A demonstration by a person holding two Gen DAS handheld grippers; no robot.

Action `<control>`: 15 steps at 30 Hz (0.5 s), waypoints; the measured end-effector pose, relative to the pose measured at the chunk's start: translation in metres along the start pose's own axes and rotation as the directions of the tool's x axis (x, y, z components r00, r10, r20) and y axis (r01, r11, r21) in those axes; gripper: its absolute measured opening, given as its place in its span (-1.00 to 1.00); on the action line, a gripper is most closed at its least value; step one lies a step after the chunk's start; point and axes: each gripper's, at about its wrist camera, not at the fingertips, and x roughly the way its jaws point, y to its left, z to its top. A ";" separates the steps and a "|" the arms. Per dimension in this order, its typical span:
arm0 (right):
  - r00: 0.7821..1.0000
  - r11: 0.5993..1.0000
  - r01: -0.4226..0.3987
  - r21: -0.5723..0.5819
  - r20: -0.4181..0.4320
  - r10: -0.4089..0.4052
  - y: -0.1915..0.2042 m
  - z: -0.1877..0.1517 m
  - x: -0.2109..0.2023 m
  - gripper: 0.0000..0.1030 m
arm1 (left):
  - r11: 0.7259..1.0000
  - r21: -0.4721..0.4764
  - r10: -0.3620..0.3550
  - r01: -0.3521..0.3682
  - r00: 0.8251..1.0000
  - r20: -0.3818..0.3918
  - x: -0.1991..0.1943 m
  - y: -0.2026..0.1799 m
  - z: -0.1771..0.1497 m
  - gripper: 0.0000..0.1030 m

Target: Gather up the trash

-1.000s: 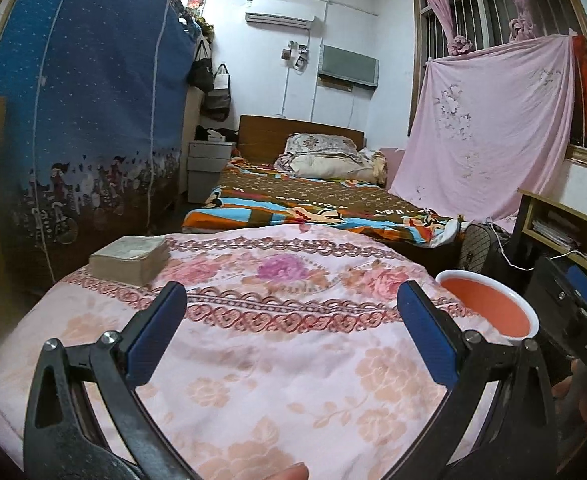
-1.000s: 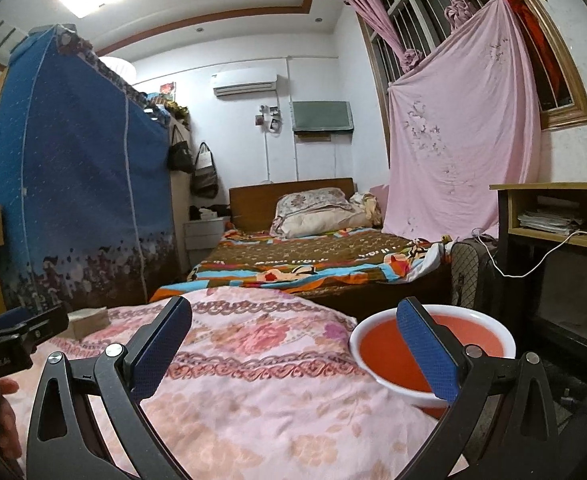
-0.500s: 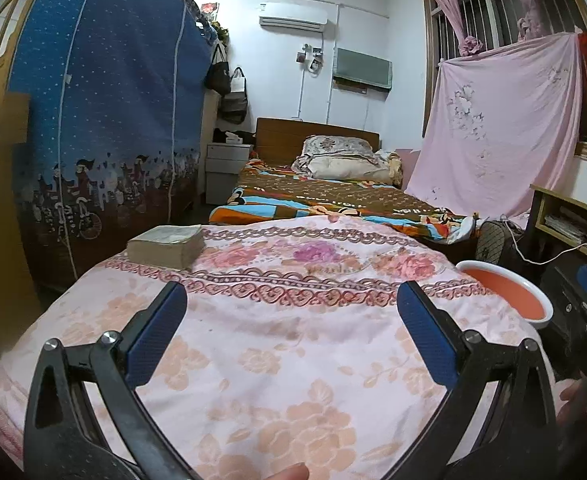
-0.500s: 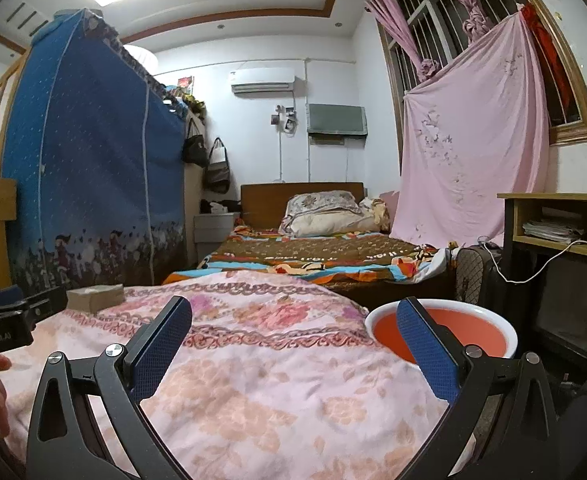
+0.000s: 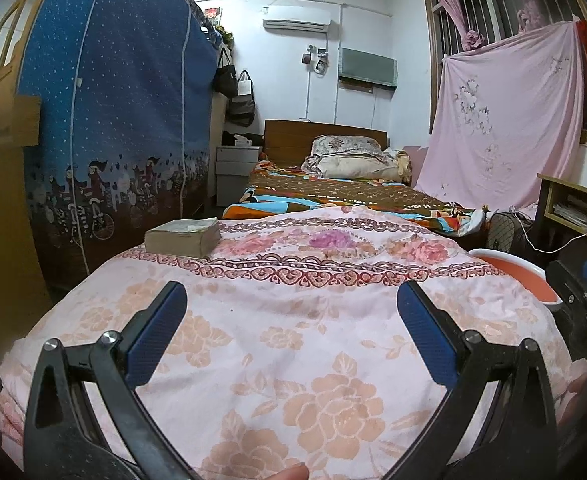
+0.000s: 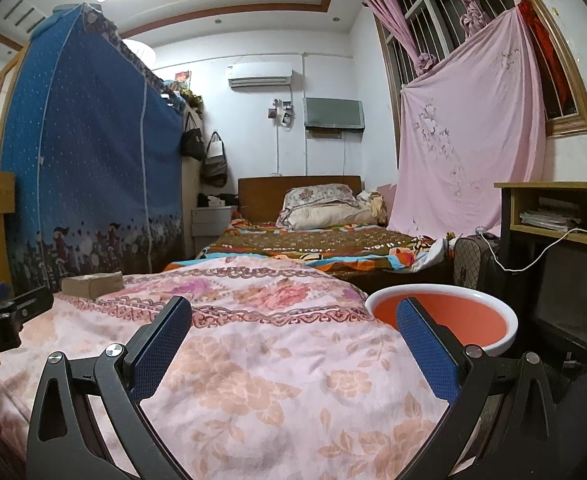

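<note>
My left gripper [image 5: 291, 300] is open and empty above the near part of a surface covered by a pink floral cloth [image 5: 293, 344]. My right gripper [image 6: 293, 316] is open and empty over the same cloth [image 6: 253, 360]. A red basin with a white rim [image 6: 445, 316] sits at the cloth's right edge, partly behind my right finger; it also shows in the left wrist view [image 5: 513, 272]. A thick tan book-like block [image 5: 183, 236] lies at the cloth's far left, also in the right wrist view [image 6: 92, 283]. No loose trash shows.
A bed with a colourful blanket [image 5: 333, 196] lies beyond the cloth. A blue fabric wardrobe [image 5: 113, 120] stands left. A wooden desk [image 6: 557, 216] and a dark bag [image 6: 477, 264] stand right. A pink sheet [image 5: 501, 120] hangs over the window.
Both grippers have drawn back and lower, so more of the floral cloth lies ahead. The basin and the block appear farther off. Both grippers stay open.
</note>
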 end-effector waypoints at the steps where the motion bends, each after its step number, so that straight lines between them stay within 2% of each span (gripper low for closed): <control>1: 1.000 1.000 -0.001 0.001 0.000 0.001 0.000 -0.001 0.000 1.00 | 1.000 0.000 0.001 -0.001 1.000 0.002 -0.001 0.000 -0.001 0.78; 15: 1.000 1.000 -0.003 -0.011 0.029 0.003 0.000 -0.006 -0.007 1.00 | 1.000 0.004 0.000 0.000 0.999 0.035 -0.008 -0.003 -0.004 0.78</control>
